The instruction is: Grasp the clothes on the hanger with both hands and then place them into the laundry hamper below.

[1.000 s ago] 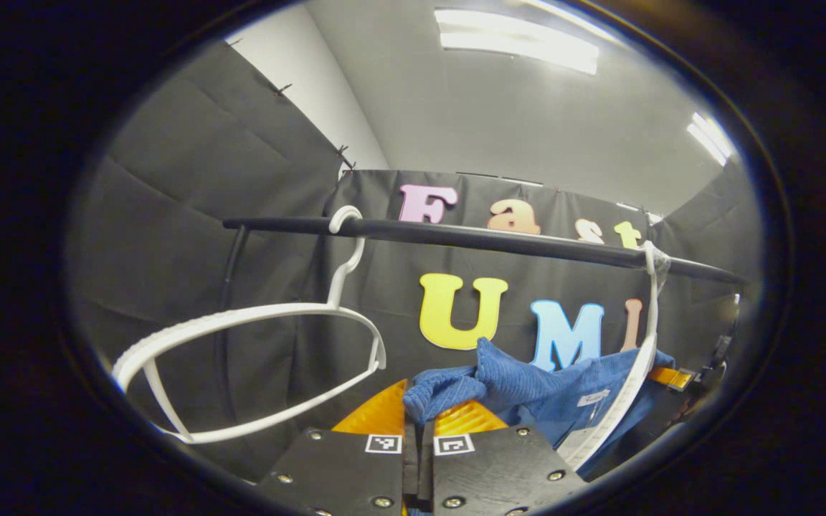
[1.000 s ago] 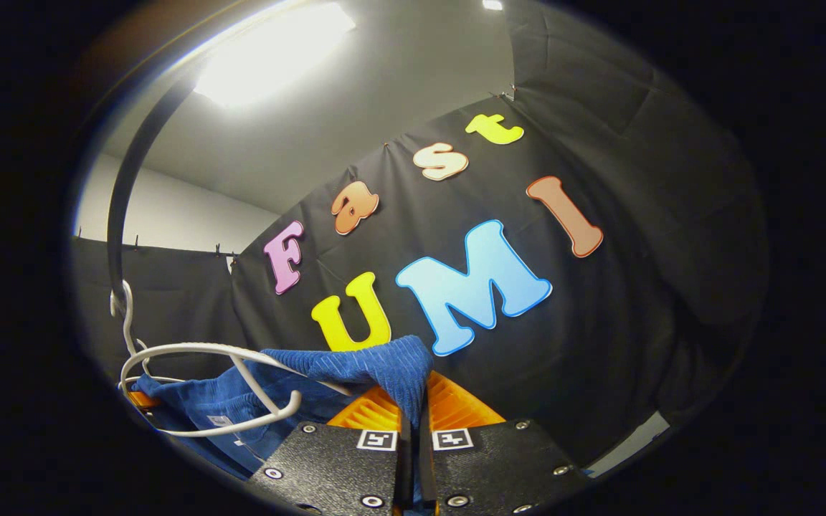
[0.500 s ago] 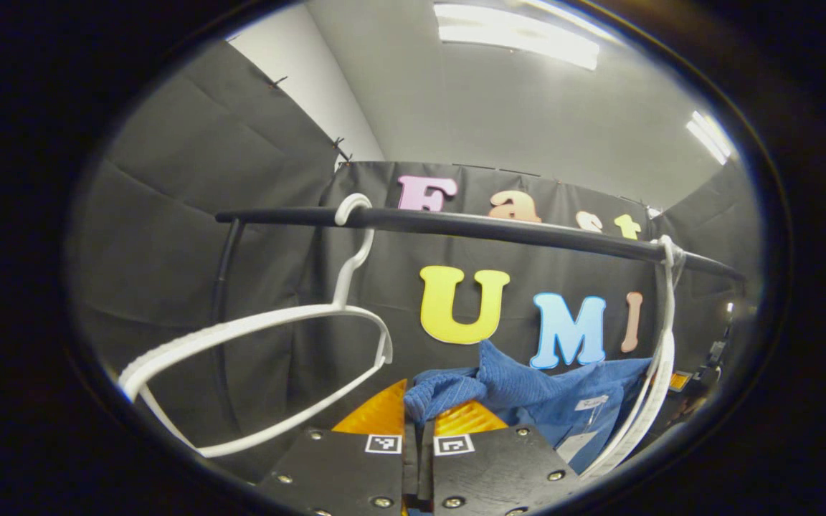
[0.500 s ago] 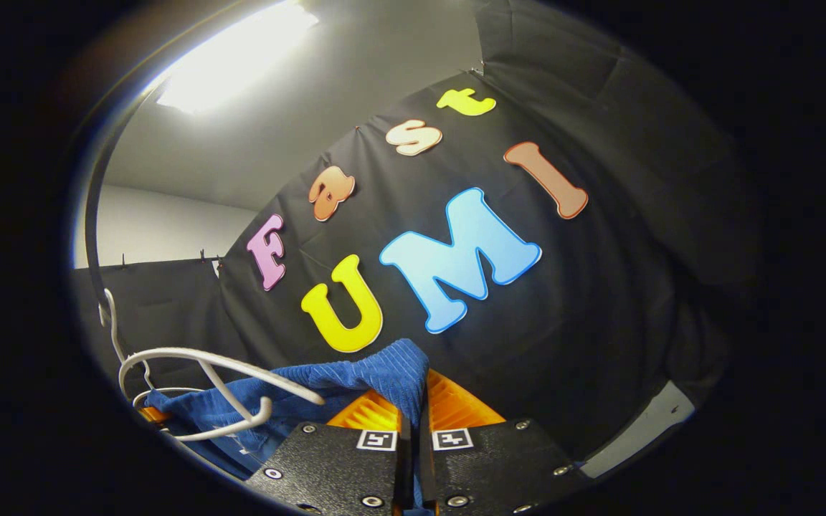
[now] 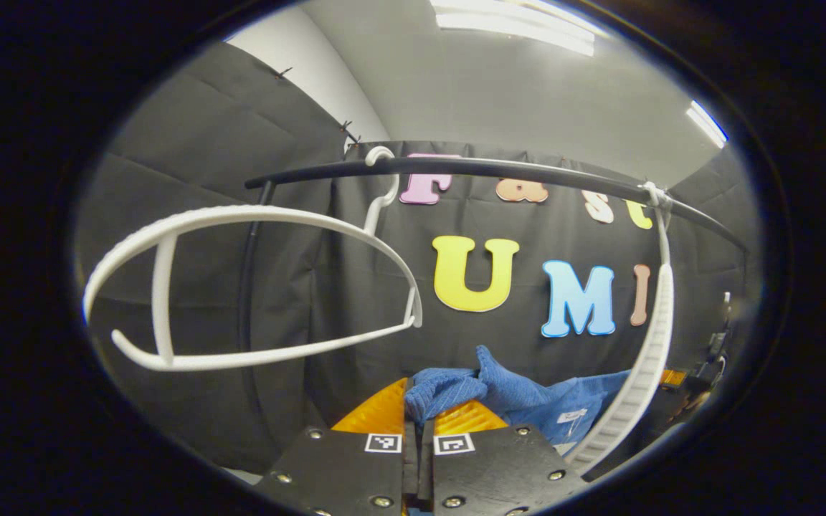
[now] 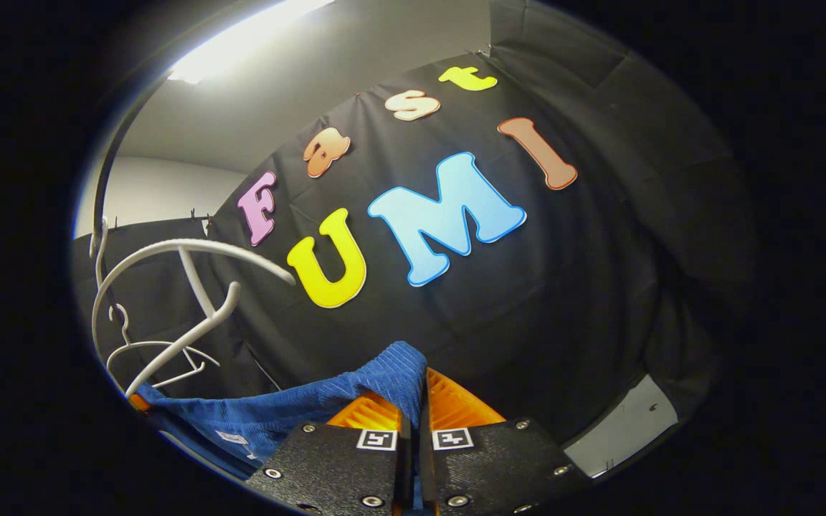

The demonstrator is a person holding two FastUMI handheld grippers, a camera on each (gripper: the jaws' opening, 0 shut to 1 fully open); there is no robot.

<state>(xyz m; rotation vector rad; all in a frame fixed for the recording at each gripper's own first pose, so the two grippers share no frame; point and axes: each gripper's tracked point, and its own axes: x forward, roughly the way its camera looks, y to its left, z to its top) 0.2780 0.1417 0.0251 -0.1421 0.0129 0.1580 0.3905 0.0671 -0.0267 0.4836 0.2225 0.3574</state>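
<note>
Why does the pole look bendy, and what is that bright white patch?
Left gripper view: the fisheye lens curves the pole and stretches the hanger. Right gripper view: the ceiling light glares white, washing out its edges.

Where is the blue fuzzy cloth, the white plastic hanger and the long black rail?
blue ribbed cloth (image 6: 291, 412), right gripper view, on its stretched middle.
white plastic hanger (image 5: 241, 215), left gripper view, on its curved top arm.
long black rail (image 5: 499, 169), left gripper view, on its bare middle stretch.
</note>
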